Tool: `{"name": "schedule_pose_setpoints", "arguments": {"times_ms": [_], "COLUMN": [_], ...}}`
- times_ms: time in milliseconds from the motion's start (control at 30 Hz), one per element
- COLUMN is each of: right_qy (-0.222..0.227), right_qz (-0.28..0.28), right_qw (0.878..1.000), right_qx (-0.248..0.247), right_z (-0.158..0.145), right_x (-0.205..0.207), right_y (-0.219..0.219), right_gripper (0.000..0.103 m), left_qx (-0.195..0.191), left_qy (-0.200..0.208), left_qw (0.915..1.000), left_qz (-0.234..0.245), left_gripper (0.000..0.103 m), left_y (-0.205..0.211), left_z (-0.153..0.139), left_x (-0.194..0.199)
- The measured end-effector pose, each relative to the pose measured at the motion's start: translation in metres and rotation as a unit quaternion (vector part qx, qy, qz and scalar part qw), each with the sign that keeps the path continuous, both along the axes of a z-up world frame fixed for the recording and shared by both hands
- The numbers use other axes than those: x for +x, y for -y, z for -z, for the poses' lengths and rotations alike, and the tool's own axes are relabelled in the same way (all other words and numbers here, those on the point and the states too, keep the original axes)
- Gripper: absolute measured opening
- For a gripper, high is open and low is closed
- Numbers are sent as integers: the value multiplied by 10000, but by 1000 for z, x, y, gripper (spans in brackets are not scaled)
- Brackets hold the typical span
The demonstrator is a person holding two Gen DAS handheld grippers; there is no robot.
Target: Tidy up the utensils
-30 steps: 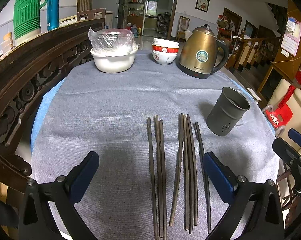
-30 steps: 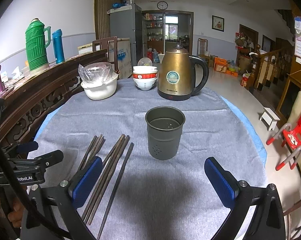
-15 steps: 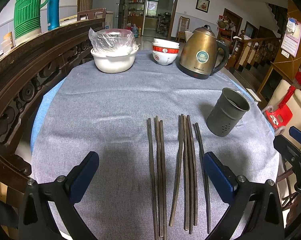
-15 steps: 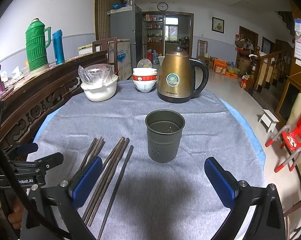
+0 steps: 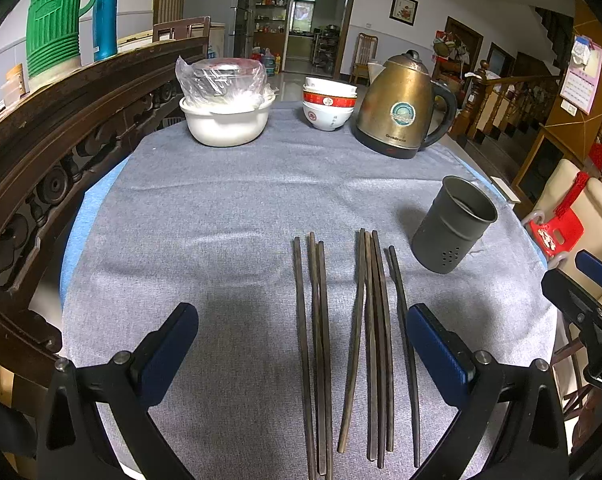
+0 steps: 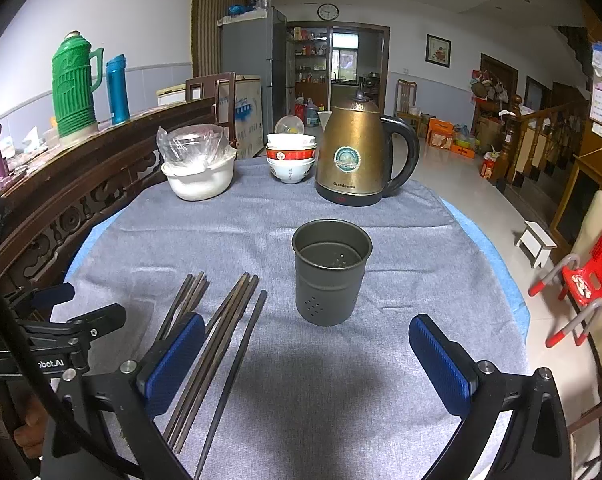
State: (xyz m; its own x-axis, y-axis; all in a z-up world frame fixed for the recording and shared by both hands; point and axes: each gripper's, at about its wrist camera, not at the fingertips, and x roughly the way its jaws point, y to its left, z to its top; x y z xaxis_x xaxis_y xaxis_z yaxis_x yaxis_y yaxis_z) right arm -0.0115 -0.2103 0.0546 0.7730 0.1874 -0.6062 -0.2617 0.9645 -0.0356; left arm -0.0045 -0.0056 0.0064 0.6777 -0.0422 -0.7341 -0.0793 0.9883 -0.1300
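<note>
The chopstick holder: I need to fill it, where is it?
In the right wrist view, the chopstick holder stands mid-table, right of the chopsticks, before the kettle.

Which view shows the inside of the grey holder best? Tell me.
The right wrist view: it looks down into the grey holder, showing its perforated bottom, no utensils inside. The left wrist view shows it off to the right, tilted by the lens, only rim and outer wall visible.
</note>
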Motion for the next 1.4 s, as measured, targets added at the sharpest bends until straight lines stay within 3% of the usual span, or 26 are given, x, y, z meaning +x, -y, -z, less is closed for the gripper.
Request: {"name": "schedule_pose_setpoints", "arguments": {"times_ms": [1033, 1100, 1200, 1367, 1400], "right_qy": [-47, -178, -802, -2055, -2257], "right_qz": [11, -11, -128, -401, -442], "right_qw": [10000, 9997, 9960, 9742, 9686], "right_qx": [67, 156, 364, 836, 939], "right_z": [0, 4, 19, 54, 62], "right_x": [3, 5, 16, 40, 47], "right_y": [5, 8, 14, 16, 14], "right_gripper": [103, 103, 103, 102, 94], "left_qx": [-12, -96, -166, -515, -574], "left_qy": [-94, -212, -598, -1065, -1106], "left_qw": [9999, 9996, 9975, 9909, 9898], "left_qz": [-51, -138, -334, -641, -684], "left_gripper": [103, 103, 103, 103, 103], "left_y": [-5, -13, -28, -52, -55], "left_z": [6, 11, 25, 49, 52], "left_x": [1, 2, 5, 6, 6]}}
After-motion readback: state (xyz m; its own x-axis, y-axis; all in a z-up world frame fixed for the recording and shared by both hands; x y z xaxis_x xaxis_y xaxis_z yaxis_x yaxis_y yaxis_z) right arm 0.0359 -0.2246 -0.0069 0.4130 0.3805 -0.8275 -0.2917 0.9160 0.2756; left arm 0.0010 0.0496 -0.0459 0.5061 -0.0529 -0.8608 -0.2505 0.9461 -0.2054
